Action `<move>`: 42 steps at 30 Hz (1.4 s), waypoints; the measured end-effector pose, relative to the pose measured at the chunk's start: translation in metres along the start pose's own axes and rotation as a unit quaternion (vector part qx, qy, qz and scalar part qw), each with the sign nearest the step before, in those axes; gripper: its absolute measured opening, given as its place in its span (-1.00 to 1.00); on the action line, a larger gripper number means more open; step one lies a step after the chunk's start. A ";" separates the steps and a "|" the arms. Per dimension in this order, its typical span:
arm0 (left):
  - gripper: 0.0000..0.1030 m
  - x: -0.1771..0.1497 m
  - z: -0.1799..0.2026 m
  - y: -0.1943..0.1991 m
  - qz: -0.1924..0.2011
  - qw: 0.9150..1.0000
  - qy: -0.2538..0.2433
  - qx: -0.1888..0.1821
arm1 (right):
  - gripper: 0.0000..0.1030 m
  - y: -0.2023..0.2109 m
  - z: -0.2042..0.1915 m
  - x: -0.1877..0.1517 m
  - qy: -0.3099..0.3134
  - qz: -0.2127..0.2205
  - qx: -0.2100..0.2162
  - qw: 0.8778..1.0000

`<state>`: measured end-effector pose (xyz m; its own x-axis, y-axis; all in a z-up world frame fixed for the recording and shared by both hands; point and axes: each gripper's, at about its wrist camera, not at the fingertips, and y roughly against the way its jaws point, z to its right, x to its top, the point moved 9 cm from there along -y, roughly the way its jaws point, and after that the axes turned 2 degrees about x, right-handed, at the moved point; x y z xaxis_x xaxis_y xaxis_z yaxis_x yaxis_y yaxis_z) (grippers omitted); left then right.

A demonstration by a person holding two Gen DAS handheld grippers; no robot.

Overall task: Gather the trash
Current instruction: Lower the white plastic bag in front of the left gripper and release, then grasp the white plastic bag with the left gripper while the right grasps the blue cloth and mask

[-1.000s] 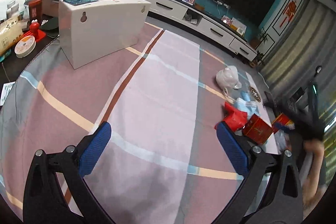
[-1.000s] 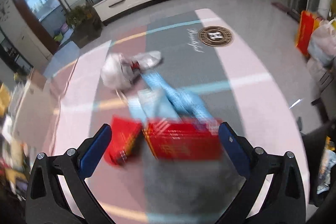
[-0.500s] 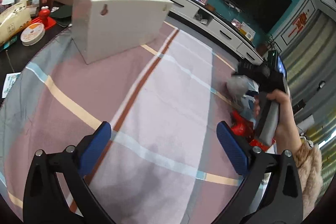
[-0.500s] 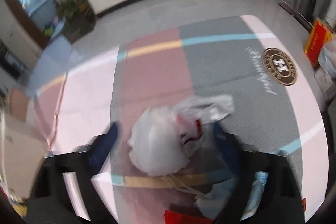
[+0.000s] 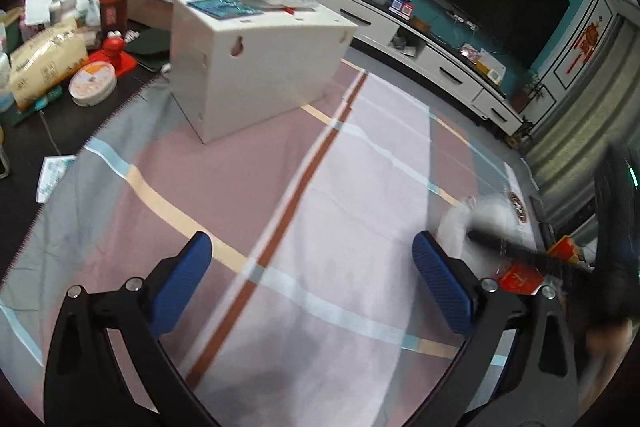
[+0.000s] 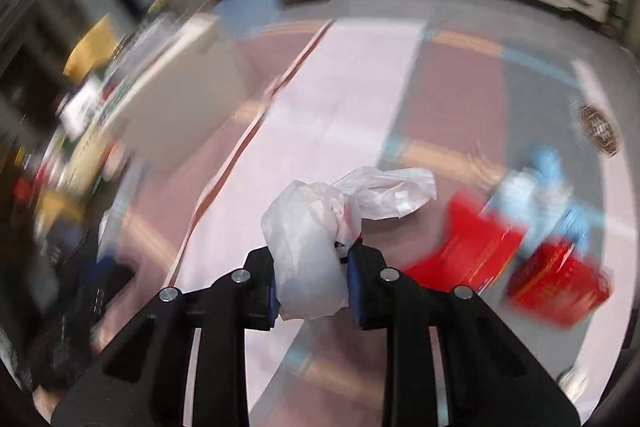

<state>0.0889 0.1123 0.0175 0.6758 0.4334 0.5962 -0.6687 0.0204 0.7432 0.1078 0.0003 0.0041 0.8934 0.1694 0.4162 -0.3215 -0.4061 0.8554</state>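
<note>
My right gripper point(image 6: 310, 281) has its jaws closed tight on a white plastic bag point(image 6: 308, 247), which bulges up between the blue pads point(image 6: 354, 283) above the striped rug point(image 6: 336, 107); red boxes point(image 6: 556, 283) and blue wrapping point(image 6: 548, 167) lie blurred on the rug to the right; my left gripper point(image 5: 312, 285) hangs over the rug with its jaws wide apart, holding nothing; a white cabinet point(image 5: 256, 67) stands beyond.

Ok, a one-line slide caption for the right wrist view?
Right gripper shut on a white plastic bag, with red boxes blurred on the striped rug beyond.
</note>
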 end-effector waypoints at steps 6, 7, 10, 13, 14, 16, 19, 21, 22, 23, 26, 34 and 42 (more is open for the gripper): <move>0.94 -0.005 0.008 0.003 0.000 1.000 -0.012 -0.011 | 0.04 -0.011 -0.024 -0.063 0.030 -0.056 0.014 0.998; 0.94 -0.007 0.011 0.002 -0.002 1.000 -0.020 -0.011 | 0.25 -0.007 -0.024 -0.068 0.029 -0.052 0.005 0.998; 0.94 -0.012 0.022 0.000 -0.005 0.999 -0.044 -0.017 | 0.64 0.020 -0.009 -0.058 0.005 -0.013 0.007 1.000; 0.94 -0.020 0.032 -0.002 -0.016 0.998 -0.053 -0.034 | 0.68 0.046 0.026 -0.033 -0.024 0.025 -0.021 0.999; 0.94 -0.026 0.039 -0.004 -0.029 0.997 -0.060 -0.046 | 0.69 0.053 0.042 -0.025 -0.034 0.036 -0.043 0.998; 0.94 -0.036 0.053 -0.008 -0.052 0.993 -0.079 -0.065 | 0.69 0.058 0.081 -0.008 -0.062 0.043 -0.098 0.992; 0.94 -0.053 0.071 -0.013 -0.082 0.988 -0.104 -0.085 | 0.69 0.058 0.138 0.009 -0.111 0.044 -0.159 0.980; 0.94 -0.065 0.077 -0.018 -0.098 0.986 -0.113 -0.078 | 0.68 0.049 0.167 0.020 -0.129 0.047 -0.177 0.974; 0.94 -0.071 0.076 -0.020 -0.103 0.986 -0.114 -0.065 | 0.68 0.043 0.181 0.021 -0.143 0.046 -0.186 0.971; 0.94 -0.076 0.077 -0.022 -0.106 0.986 -0.116 -0.060 | 0.68 0.036 0.191 0.023 -0.157 0.042 -0.193 0.968; 0.84 -0.088 0.083 -0.026 -0.128 0.981 -0.126 -0.069 | 0.56 0.019 0.212 0.017 -0.180 0.023 -0.169 0.969; -0.26 -0.104 0.092 -0.031 -0.154 0.976 -0.115 -0.096 | 0.24 0.008 0.212 0.006 -0.119 0.007 -0.213 0.970; -0.48 -0.091 0.091 -0.018 -0.124 0.981 -0.109 -0.105 | -0.44 0.016 0.203 -0.005 -0.141 0.008 -0.163 0.976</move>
<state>0.0674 -0.0091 -0.0224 0.8607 0.1898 0.4724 -0.5089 0.2958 0.8084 0.1615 -0.1892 -0.0467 0.9233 -0.1082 0.3685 -0.3783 -0.0910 0.9212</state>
